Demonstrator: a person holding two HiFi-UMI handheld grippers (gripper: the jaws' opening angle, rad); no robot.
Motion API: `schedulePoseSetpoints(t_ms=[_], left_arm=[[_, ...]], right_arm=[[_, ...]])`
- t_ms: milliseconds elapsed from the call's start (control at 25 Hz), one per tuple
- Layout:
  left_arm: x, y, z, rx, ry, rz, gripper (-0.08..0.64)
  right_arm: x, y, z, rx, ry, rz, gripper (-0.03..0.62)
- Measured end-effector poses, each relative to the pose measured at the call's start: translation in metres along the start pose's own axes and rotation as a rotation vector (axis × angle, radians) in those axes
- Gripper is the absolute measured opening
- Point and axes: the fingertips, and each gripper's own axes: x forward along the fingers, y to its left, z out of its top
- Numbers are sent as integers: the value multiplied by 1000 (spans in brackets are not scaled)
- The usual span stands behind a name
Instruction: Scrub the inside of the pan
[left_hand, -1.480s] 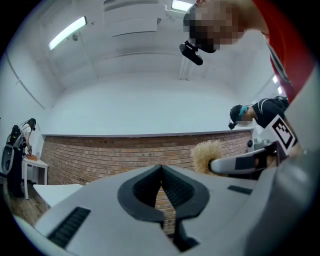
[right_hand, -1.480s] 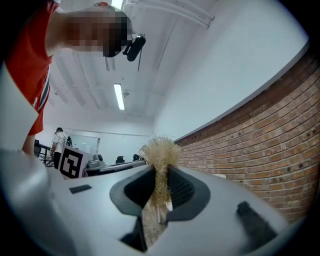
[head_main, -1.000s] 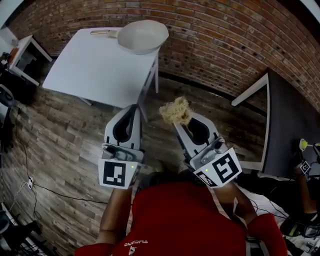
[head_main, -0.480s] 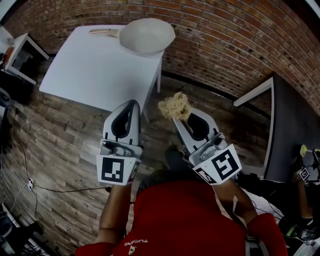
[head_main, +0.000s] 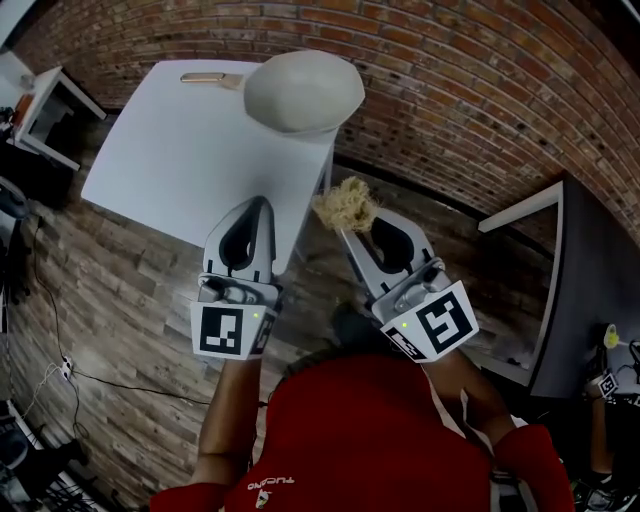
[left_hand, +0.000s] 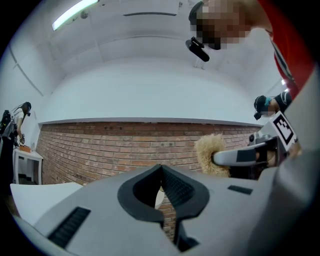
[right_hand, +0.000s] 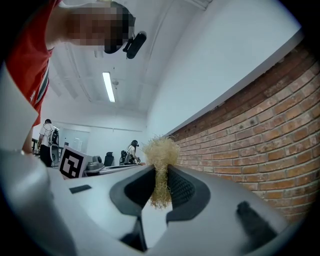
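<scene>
A tan fibrous scrub pad (head_main: 345, 203) is clamped in the right gripper (head_main: 345, 225); the left gripper (head_main: 262, 205) is closed, empty. The cream round pan (head_main: 300, 90) is set on the white table (head_main: 180, 150), well apart. Scrubbing is judged unstarted; the pad must be carried into it.

Red short-sleeved top (head_main: 360, 430), small pale lettering at the neck. Left gripper (head_main: 262, 203) and right gripper (head_main: 349, 232) built alike: pale grey moulded shells tapering to a point, black ribbed pads lining a teardrop-shaped opening. White marker cube (head_main: 226, 332) at the rear of each, black square pattern on its faces, small green light at one edge. Dark slots moulded into the shell flanks
</scene>
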Motion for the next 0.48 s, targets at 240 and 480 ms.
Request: schedulePoseSetpoints(t_ms=[240,480], left_arm=[[50,28,-16,27,50,48,14],[95,46,-28,40,71,90,14]], right_arm=[[43,-49,-5,13,-8,25,75],[73,-93,-10,29,-2,52,75]])
